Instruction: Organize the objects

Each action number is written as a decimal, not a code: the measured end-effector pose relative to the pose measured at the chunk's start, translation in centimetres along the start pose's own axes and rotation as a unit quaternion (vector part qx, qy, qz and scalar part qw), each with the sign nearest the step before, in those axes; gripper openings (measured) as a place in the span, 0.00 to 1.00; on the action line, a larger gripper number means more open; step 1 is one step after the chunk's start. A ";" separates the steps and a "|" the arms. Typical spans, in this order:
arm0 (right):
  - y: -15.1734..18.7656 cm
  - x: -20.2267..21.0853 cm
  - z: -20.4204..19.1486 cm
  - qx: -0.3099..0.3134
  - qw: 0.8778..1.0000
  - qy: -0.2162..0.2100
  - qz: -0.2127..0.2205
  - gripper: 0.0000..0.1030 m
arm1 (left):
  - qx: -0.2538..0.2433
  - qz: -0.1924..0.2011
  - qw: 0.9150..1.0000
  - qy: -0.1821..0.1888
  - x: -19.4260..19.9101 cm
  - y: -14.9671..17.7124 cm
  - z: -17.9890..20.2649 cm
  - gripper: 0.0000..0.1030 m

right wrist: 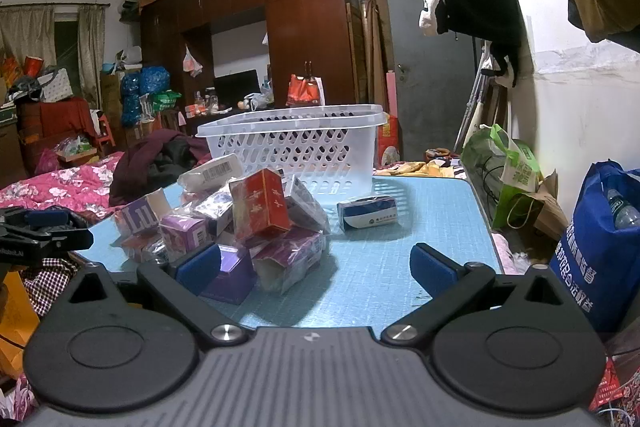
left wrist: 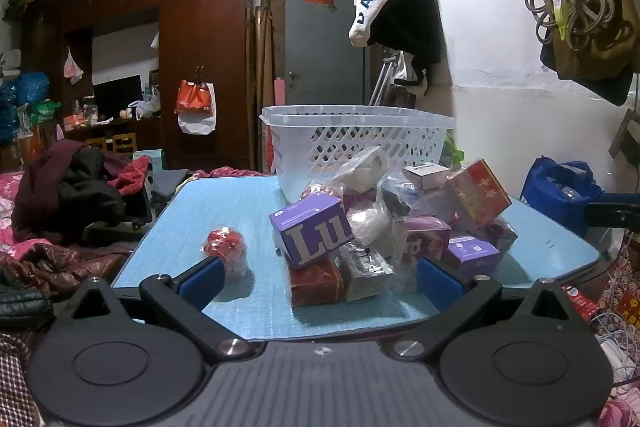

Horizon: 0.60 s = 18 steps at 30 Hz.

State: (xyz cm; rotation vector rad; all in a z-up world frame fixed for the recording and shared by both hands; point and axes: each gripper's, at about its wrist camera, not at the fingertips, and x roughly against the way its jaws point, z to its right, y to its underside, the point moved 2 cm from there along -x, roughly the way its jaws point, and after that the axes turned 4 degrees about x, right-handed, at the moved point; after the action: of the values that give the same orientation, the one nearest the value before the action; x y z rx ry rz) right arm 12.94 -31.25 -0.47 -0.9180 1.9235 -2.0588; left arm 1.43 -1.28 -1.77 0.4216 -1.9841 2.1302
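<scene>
- Boxes and plastic-wrapped packets lie heaped on our light blue table (left wrist: 248, 211), in front of the white perforated plastic basket (left wrist: 356, 135) that stands at the table's far edge.
- We hold our left gripper (left wrist: 320, 281) with its blue-padded jaws spread wide and nothing between the pads; it hangs over the near edge of the table, tilted slightly down toward the heap.
- From the left wrist view, a purple cardboard box with large pale letters (left wrist: 312, 233) sits tilted on top of a dark red box (left wrist: 316, 283), near the front of the pile.
- A small red object wrapped in clear plastic (left wrist: 226, 251) stands apart from the heap, just beside our left gripper's left pad (left wrist: 200, 283).
- We hold our right gripper (right wrist: 316, 269) equally wide, empty, over the near edge of the table.
- From the right wrist view, a red box wrapped in clear film (right wrist: 260, 205) stands upright on top of the pile, with a purple box (right wrist: 232, 275) just beside the left pad.
- A white and dark blue packet (right wrist: 370, 213) lies alone on the table, to the right of the heap and near the basket.
</scene>
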 end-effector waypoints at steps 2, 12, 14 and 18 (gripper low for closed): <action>0.0 0.0 0.0 0.000 1.000 0.000 0.000 1.00 | 0.000 0.000 1.000 -0.001 0.0 0.0 0.0 1.00; 0.1 0.0 0.0 0.000 1.000 -0.002 -0.001 1.00 | 0.001 0.001 1.000 -0.004 0.0 0.0 0.0 1.00; 0.1 0.0 0.0 0.000 1.000 -0.002 -0.001 1.00 | 0.001 0.000 1.000 -0.004 0.0 0.0 0.0 1.00; 0.1 -0.1 0.0 -0.001 1.000 -0.002 -0.001 1.00 | 0.001 0.000 1.000 -0.004 -0.1 0.0 -0.1 1.00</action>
State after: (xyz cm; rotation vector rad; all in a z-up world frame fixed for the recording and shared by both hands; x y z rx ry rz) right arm 12.94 -31.20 -0.56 -0.9249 1.9235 -2.0549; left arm 1.47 -1.23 -1.79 0.4296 -1.9861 2.1346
